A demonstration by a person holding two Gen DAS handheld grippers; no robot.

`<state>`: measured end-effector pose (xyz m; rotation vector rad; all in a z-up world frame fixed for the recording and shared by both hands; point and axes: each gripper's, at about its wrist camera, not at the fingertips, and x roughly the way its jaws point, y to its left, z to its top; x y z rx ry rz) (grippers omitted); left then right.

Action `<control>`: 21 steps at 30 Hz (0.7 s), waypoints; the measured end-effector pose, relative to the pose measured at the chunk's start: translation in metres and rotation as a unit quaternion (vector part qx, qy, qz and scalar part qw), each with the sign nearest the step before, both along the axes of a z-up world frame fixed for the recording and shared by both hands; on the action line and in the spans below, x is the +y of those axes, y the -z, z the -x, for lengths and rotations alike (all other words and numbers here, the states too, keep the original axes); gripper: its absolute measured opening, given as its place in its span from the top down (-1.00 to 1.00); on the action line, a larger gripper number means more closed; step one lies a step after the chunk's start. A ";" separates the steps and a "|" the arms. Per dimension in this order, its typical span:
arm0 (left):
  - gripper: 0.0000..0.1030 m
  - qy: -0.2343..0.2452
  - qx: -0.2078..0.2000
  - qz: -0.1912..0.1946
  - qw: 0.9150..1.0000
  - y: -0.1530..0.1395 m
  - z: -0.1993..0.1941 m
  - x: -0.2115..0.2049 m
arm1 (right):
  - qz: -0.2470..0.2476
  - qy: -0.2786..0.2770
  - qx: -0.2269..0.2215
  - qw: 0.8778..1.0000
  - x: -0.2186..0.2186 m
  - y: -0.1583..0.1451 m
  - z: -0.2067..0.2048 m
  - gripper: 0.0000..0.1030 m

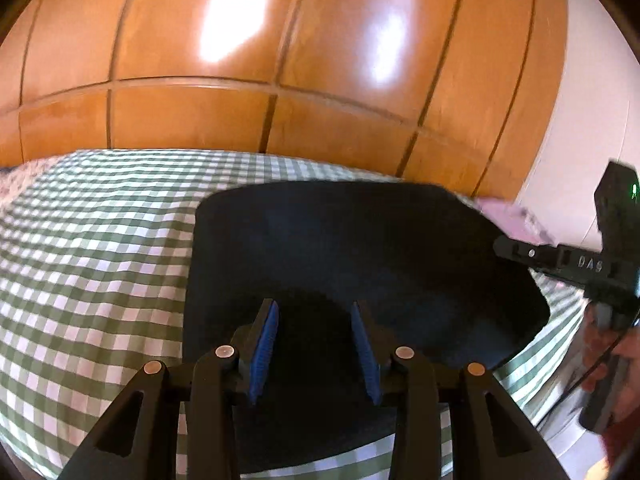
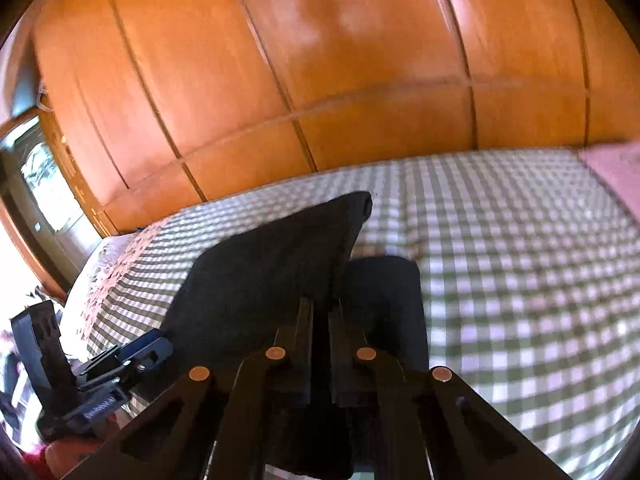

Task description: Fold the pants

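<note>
The dark navy pants (image 1: 360, 248) lie on a green-and-white checked bedspread (image 1: 92, 240). My left gripper (image 1: 316, 312) is open, its blue pads (image 1: 264, 344) spread just above the near part of the pants, holding nothing. My right gripper (image 2: 320, 308) is shut on a fold of the pants (image 2: 280, 256) and holds that edge raised off the bed. The right gripper also shows in the left wrist view (image 1: 560, 260) at the pants' right edge. The left gripper shows in the right wrist view (image 2: 132, 356) at lower left.
A wooden wardrobe (image 1: 280, 60) stands right behind the bed. A pink cloth (image 2: 612, 172) lies at the bed's far right corner. A patterned pillow or cover (image 2: 108, 272) lies at the left end. A mirror or window (image 2: 44, 184) is at far left.
</note>
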<state>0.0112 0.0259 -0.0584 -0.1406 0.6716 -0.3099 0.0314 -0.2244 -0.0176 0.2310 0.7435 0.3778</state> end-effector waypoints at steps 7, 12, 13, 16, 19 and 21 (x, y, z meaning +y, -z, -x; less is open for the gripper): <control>0.26 0.030 -0.018 -0.055 0.998 0.000 0.005 -0.021 | -0.017 0.038 0.046 0.998 -0.019 0.037 -0.003 0.88; 0.26 0.037 -0.005 -0.012 0.999 -0.004 -0.002 -0.019 | 0.013 0.046 0.008 0.999 -0.019 0.013 0.008 0.98; 0.26 0.039 -0.001 -0.013 0.999 -0.002 -0.003 -0.021 | 0.023 0.048 0.004 0.999 -0.019 0.012 0.009 0.98; 0.26 0.055 0.011 -0.058 0.997 0.012 -0.008 -0.038 | 0.031 0.044 0.020 0.998 -0.021 0.024 0.006 0.98; 0.25 0.071 -0.017 -0.102 0.992 0.017 -0.004 -0.052 | 0.062 0.044 0.038 0.996 -0.012 0.043 0.002 0.97; 0.26 0.080 -0.007 -0.091 0.993 0.012 -0.005 -0.048 | 0.049 0.049 0.039 0.997 -0.015 0.041 0.002 0.96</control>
